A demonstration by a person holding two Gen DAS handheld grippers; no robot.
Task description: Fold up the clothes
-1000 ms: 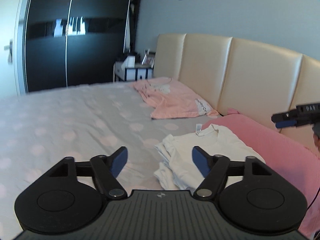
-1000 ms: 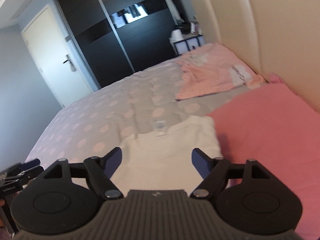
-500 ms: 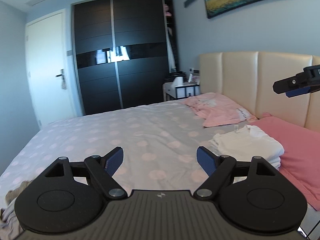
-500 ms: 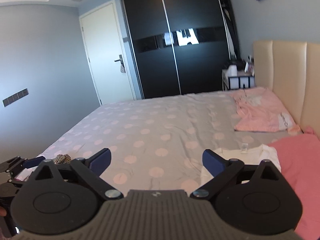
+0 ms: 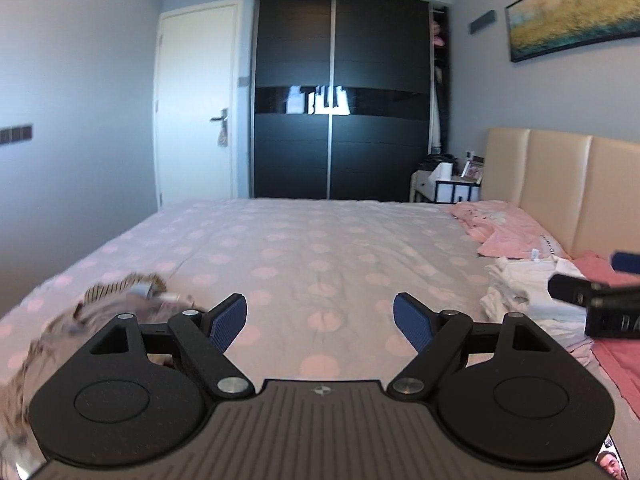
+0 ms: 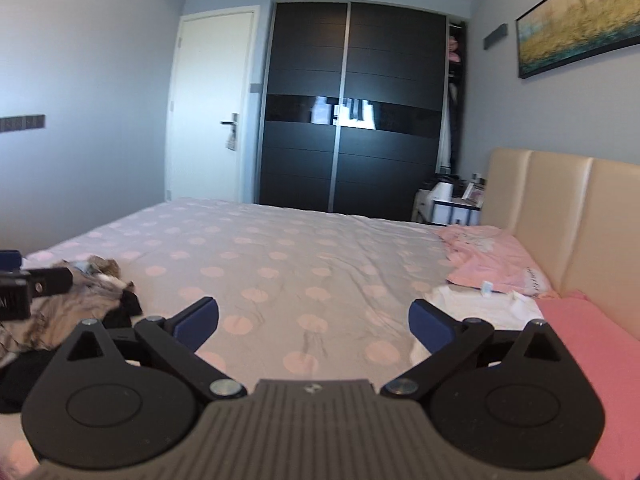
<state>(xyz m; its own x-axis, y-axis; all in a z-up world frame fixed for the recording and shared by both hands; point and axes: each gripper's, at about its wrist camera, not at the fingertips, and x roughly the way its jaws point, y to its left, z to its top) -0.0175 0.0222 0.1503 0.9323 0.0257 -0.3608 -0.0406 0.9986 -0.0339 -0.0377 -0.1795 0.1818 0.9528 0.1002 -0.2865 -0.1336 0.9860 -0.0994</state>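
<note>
Clothes still waiting to be folded, a rumpled heap of striped grey-brown and black garments [image 6: 60, 312], lie at the near left corner of the bed, just beside our left gripper [image 5: 320, 322] and partly hidden behind its black body. That gripper's blue-padded jaws stand apart with nothing between them. Our right gripper [image 6: 314, 326] is spread wider, its jaws having just been opening, and between them we see only the grey bedspread with pale pink dots [image 6: 280, 264].

Further right, a folded white T-shirt [image 5: 524, 284] rests beside a coral-pink blanket [image 6: 592, 344] near the padded cream headboard [image 6: 560, 216]. Beyond it a pale pink garment [image 6: 488, 256] lies flat, and against the far wall stand a dark sliding wardrobe [image 5: 340, 96] and a white door [image 5: 196, 100].

We judge one item finished and the next pick-up about to start. The risks from here:

- The heap is tangled, so a blind pinch could lift two garments together.
- It sits close to the bed's edge, and a careless drag might pull pieces onto the floor.
- Spreading the next item too near the white shirt could knock its fold loose.
</note>
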